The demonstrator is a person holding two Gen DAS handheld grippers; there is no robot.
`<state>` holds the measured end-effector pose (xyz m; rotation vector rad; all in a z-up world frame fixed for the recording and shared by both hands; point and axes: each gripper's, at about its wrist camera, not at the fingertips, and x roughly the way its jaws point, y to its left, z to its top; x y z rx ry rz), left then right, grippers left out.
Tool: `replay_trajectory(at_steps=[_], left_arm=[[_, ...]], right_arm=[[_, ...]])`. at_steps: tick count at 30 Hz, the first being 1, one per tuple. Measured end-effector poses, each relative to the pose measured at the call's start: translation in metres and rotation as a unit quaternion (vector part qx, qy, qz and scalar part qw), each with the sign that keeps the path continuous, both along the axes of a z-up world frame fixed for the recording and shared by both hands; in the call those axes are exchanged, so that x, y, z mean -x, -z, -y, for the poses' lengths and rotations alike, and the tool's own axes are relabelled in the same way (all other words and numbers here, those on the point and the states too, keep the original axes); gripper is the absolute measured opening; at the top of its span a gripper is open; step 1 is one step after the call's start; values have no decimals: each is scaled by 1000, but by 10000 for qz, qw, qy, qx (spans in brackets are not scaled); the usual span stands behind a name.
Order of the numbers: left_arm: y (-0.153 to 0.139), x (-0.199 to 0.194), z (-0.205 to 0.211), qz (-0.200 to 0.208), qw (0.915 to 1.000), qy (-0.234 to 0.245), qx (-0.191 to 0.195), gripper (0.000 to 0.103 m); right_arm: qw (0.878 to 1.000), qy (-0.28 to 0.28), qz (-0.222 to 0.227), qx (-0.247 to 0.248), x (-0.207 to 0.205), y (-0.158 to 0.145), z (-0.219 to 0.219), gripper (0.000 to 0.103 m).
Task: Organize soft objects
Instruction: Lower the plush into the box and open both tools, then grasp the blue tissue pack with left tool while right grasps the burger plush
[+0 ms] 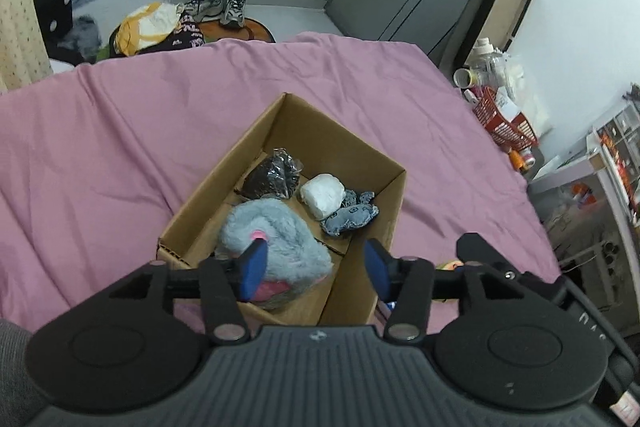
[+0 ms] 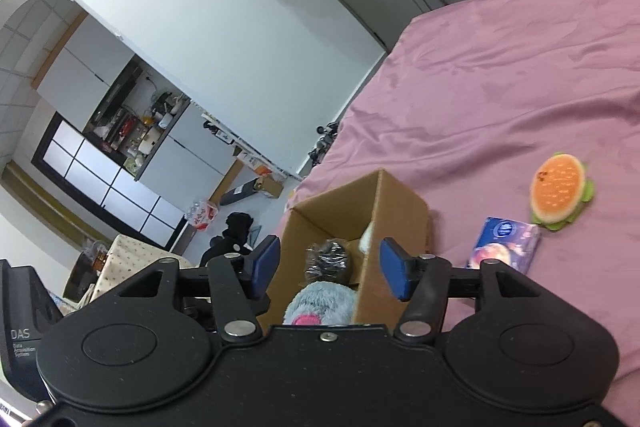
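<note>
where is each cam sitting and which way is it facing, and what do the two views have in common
Left wrist: rides on the left gripper, angled down into the cardboard box on the pink bedspread; its own blue fingers show, spread apart, empty.
Right wrist: rides on the right gripper, rolled sideways, looking lower across the box toward the room and a burger plush; its spread fingers show.
Shared: the box, the grey furry toy, the black bundle, the bedspread, the red basket.

1. The cardboard box is plain brown, matt paperboard.
2. The grey plush toy looks long-piled and fluffy.
3. The bed sheet is smooth pink cloth, lightly creased.
4. The burger toy is short-napped fabric.
5. The tissue pack has a glossy printed wrapper.
</note>
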<state>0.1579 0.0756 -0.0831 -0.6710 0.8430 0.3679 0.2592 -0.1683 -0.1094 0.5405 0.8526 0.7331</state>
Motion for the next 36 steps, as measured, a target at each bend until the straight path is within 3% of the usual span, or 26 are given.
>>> replay_trajectory(at_steps=[3, 9, 19, 27, 36], left_arm=[[-3, 1, 7, 2, 9999, 65, -80, 58], [-12, -1, 20, 31, 9996, 145, -258, 64], [-27, -2, 52, 73, 9982, 226, -551, 73], [-36, -1, 71, 212, 9967, 330, -711, 73], [-32, -13, 111, 307, 9942, 628, -816, 73]], right_arm=[[9999, 39, 36, 87, 2, -3, 6, 58], [9997, 127, 107, 193, 7, -9, 23, 75], [9981, 450, -50, 422, 4, -11, 53, 84], [9963, 725, -177, 423, -1, -5, 79, 85], [9924, 983, -683, 295, -17, 14, 111, 84]])
